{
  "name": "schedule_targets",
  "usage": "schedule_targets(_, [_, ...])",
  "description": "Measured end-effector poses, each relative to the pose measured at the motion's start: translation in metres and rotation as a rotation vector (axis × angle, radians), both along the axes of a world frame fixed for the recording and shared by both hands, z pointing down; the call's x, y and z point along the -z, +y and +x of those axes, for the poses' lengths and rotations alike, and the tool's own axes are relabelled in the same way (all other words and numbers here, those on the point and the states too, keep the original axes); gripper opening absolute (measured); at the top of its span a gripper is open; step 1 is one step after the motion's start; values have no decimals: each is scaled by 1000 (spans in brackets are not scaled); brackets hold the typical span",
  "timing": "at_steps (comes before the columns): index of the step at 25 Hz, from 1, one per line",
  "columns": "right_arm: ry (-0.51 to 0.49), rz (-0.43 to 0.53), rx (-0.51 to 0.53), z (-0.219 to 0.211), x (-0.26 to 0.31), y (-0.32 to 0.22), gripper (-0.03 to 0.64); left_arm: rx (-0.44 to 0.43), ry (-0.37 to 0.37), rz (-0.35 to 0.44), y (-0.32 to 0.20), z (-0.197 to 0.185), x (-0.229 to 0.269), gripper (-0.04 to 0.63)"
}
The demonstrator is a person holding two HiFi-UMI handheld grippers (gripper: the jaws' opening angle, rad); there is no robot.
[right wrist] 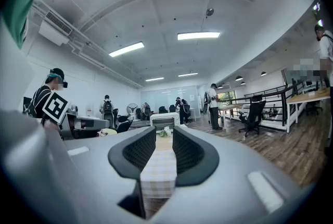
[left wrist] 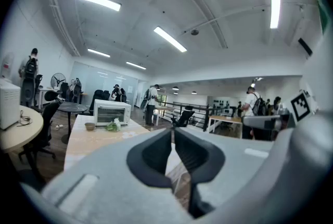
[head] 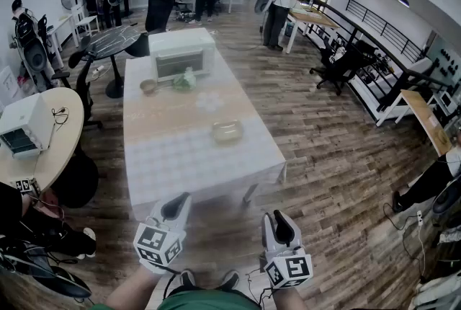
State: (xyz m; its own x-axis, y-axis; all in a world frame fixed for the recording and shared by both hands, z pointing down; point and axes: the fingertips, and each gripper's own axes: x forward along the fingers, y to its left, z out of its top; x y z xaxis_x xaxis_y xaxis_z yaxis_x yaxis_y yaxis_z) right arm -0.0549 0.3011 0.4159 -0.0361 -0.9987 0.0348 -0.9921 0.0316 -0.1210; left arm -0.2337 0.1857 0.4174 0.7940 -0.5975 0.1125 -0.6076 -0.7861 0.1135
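Two handheld grippers hang empty at the near end of a long table, with nothing picked up yet.

The left gripper (head: 178,205) has its fingers closed tip to tip on nothing. The right gripper (head: 276,222) holds its fingers a narrow way apart, and only the table's checked top shows in the gap. Both hang just short of the table (head: 173,164) and touch nothing, so by my reading all the handling is yet to be done. The nearest thing is a dish (head: 227,130) — shallow, pale yellow, rounded at the corners, seemingly empty — lying flat right of the table's middle, well apart from both grippers. Farther back sit a small bowl (head: 148,86), a bunch of greens (head: 185,79) and, at the far end, a white toaster oven (head: 180,54).
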Motion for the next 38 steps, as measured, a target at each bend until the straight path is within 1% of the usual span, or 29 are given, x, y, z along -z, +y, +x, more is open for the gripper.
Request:
schedule_targets(8, [-6,-2,-6,7,-3,0,101,-17,4,9,1,13,1,21])
schedule_targets(14, [-65,47,16,32,6,3,97,-11,2,17,3,41,8,33])
schedule_targets(16, [-63,48,19,43,7,8,98,-4,3,27,9,51,12,57])
schedule_targets(17, [-55,51,22,48,9,10,100,3,3,35,11,57,14,87])
schedule_targets(19, [-37,60,27,60,12,13,145,18,-4,48,15,67,18,157])
schedule_targets(21, [-30,67,36,73,14,16,160,30,-11,48,20,77,17,184])
schedule_targets(29, [-68,60,77,110,5,14,160,84,-44,30,32,101,0,187])
schedule_targets(32, [-69,64,97,114,0,3,160,104,-58,21,21,103,-5,186])
schedule_targets(34, [-76,50,105,117,-4,-8,160,108,-68,12,10,106,-8,186])
schedule_targets(38, [-84,13,96,129,-12,-31,160,79,-76,-15,-15,127,-18,184])
